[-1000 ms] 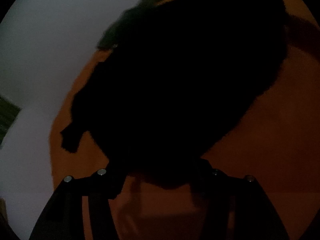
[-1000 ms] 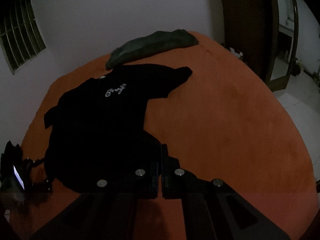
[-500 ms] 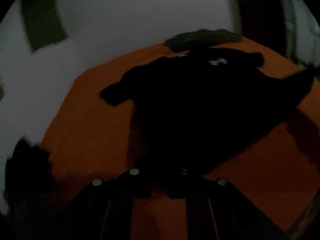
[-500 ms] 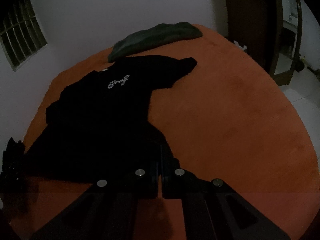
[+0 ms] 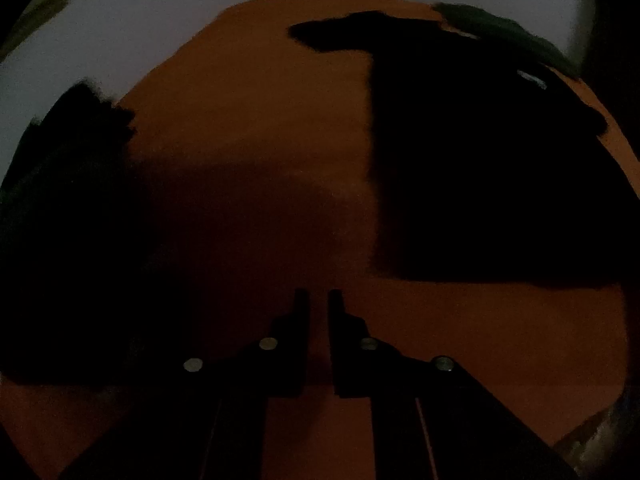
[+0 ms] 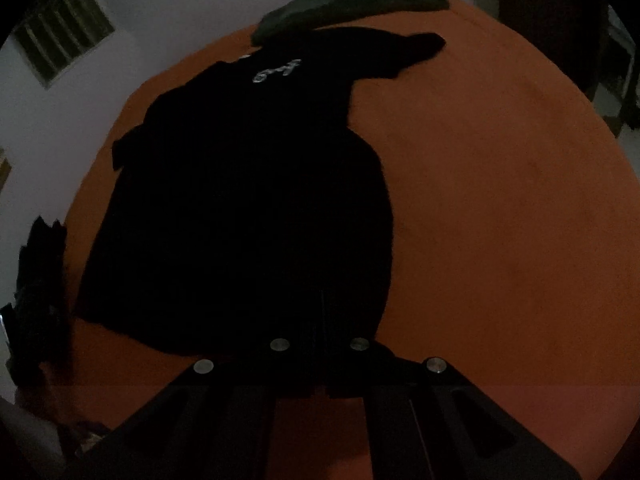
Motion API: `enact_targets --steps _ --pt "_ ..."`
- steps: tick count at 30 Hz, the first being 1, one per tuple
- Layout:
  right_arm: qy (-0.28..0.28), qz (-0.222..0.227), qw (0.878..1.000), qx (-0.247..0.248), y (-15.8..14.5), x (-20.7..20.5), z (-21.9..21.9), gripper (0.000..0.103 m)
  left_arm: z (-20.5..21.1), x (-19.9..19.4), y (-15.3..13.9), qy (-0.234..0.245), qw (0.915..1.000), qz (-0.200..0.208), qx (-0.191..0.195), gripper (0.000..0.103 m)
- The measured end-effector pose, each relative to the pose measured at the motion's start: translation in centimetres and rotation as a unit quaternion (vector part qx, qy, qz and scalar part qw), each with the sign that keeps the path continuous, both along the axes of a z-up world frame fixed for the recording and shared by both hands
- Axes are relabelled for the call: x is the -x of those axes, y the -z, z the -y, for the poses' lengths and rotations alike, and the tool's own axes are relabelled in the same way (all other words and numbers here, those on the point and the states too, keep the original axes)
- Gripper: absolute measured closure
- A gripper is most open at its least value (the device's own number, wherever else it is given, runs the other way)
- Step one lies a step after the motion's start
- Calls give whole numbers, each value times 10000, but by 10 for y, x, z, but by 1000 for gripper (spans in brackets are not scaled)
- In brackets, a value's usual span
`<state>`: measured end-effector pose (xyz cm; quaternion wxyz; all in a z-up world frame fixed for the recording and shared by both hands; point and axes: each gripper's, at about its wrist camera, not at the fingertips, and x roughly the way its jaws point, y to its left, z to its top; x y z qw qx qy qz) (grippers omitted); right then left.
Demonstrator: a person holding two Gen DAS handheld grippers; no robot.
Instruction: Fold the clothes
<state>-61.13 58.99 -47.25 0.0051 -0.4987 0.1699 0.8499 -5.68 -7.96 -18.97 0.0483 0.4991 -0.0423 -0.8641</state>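
Since half a second ago, the black T-shirt (image 6: 248, 200) has left the left gripper (image 5: 318, 300), which earlier had the hem between its fingers; the garment now lies to the right of that gripper in the left wrist view, with bare orange surface between them.

The T-shirt (image 5: 500, 168) lies spread flat on the orange bed cover (image 6: 500, 200), front side up, with a small pale script print (image 6: 276, 73) near the collar. One short sleeve (image 6: 416, 46) extends toward the far right; the other sleeve (image 5: 332, 32) extends toward the left edge of the bed. The hem runs along the near side of the garment.

Right gripper (image 6: 320, 312): fingers pressed together with only a thin seam between them, positioned at the near hem of the T-shirt. Whether fabric is pinched between them cannot be determined; the dark cloth and dark fingers merge.

Left gripper: fingers parted by a narrow gap, holding nothing, hovering over bare bed cover.

A folded dark green garment (image 6: 352, 4) lies at the far edge of the bed, touching or just beyond the T-shirt collar. A dark mass (image 5: 68, 220) occupies the left side of the left wrist view; its identity cannot be determined. A barred window (image 6: 60, 40) is set in the pale wall (image 6: 180, 8).
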Motion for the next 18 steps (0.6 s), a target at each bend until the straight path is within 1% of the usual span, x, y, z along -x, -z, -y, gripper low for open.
enact_targets --steps 1,2,3,4,5,6,7,9,11,12,14,16,18 --pt "86 4 10000 46 0 -3 -4 89 -8 0 -1 181 9998 -48 57 72" --pt "168 52 9998 75 1 -5 -9 79 -16 0 -1 363 9992 -95 113 49" --pt "229 130 9996 106 4 -8 -13 52 -24 0 -2 544 9983 -143 170 35" --pt "290 207 9993 137 7 -12 -18 35 -32 0 -3 725 9969 -191 227 33" --pt "280 221 9992 153 8 -15 -20 35 -40 0 -3 907 9952 -236 286 33" --pt "264 267 9992 132 10 -19 -22 35 -50 4 2 1154 9920 -163 480 33" --pt "248 313 9991 110 13 -23 -24 35 -54 -1 4 1303 9895 -135 616 33" --pt "172 425 9989 16 17 -30 -27 35 -61 0 7 1654 9815 -185 941 33" --pt "165 514 9985 -53 20 -36 -31 35 -67 1 10 2002 9713 -235 1265 33" --pt "212 541 9983 -59 21 -39 -33 35 -71 2 12 2174 9653 -260 1425 33" --pt "-325 507 9982 0 23 -42 -37 35 -77 3 15 2514 9515 -309 1744 33" --pt "-282 529 9982 24 25 -40 -39 35 -84 4 17 2848 9355 -358 2058 33" --pt "-377 523 9979 5 25 -36 -37 35 -90 5 20 3175 9173 -405 2368 33"
